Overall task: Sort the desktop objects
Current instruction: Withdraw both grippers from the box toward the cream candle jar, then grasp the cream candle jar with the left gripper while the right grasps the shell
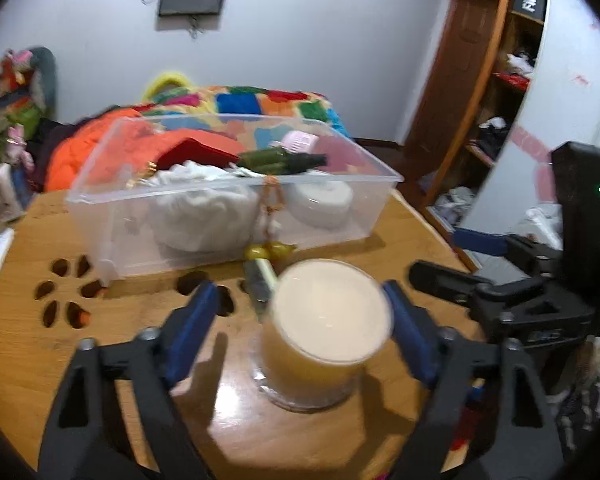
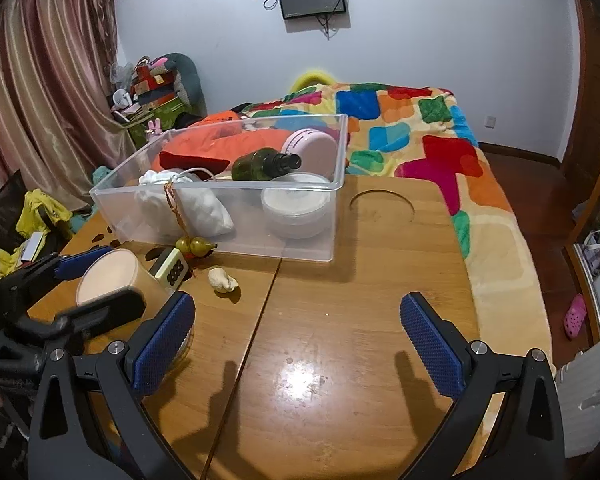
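A glass jar [image 1: 320,336] with a cream lid stands on the wooden table, between the open fingers of my left gripper [image 1: 304,316]; the right pad [image 1: 410,332] is close to it, the left pad is apart. The jar also shows in the right wrist view [image 2: 112,278]. My right gripper [image 2: 296,340] is open and empty over bare table. A clear plastic bin [image 2: 316,248] holds a green bottle [image 2: 260,165], white pouch, red case, pink round case and white round box. A mahjong tile [image 2: 171,268], a gold gourd charm [image 2: 194,246] and a small cream lump [image 2: 222,280] lie in front of the bin.
The table [image 2: 360,320] has flower-shaped cut-outs [image 1: 66,300] at the left and a round recess [image 2: 382,208] at the back right. A bed with a colourful blanket [image 2: 428,128] lies behind. Shelves stand at the right in the left wrist view [image 1: 500,120].
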`<state>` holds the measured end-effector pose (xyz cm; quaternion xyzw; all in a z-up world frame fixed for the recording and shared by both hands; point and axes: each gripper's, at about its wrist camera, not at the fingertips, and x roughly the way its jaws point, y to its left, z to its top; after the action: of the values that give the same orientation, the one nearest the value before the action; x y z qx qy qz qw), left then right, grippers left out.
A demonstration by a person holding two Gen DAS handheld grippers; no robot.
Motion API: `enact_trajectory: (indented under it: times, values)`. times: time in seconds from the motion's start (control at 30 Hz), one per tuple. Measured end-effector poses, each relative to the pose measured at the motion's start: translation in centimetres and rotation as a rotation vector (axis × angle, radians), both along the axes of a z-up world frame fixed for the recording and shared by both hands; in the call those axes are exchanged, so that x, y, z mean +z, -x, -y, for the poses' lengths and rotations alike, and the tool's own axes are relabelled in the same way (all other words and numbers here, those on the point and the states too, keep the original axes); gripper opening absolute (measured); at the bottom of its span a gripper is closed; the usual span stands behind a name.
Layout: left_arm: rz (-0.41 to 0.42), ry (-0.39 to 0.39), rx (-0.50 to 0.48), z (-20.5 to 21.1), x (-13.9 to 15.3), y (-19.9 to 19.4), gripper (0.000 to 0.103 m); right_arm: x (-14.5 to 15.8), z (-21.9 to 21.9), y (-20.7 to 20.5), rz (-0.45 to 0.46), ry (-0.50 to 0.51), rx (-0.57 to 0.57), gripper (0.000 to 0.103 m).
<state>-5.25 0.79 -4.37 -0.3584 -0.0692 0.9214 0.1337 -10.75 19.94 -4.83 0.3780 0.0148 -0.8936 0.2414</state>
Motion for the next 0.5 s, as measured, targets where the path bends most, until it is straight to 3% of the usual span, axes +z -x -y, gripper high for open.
enact_trajectory:
  times: [0.1, 0.23, 0.43, 0.5]
  values:
    - [-0.012, -0.009, -0.036, -0.3, 0.2, -0.5, 0.057, -0.4, 0.6, 0.2, 0.012, 0.016, 0.029, 0.101]
    - [-0.043, 0.042, -0.032, -0.6, 0.6, -1.1, 0.056, -1.0, 1.8, 0.5, 0.024, 0.002, 0.059, 0.098]
    - [-0.042, 0.042, -0.008, 0.5, 0.7, -1.4, 0.056, -1.3, 3.5, 0.7, 0.021, -0.026, 0.110, 0.097]
    - [-0.041, 0.039, 0.003, 1.0, 0.7, -1.6, 0.056, -1.3, 4.4, 0.5, 0.007, -0.049, 0.136, 0.086]
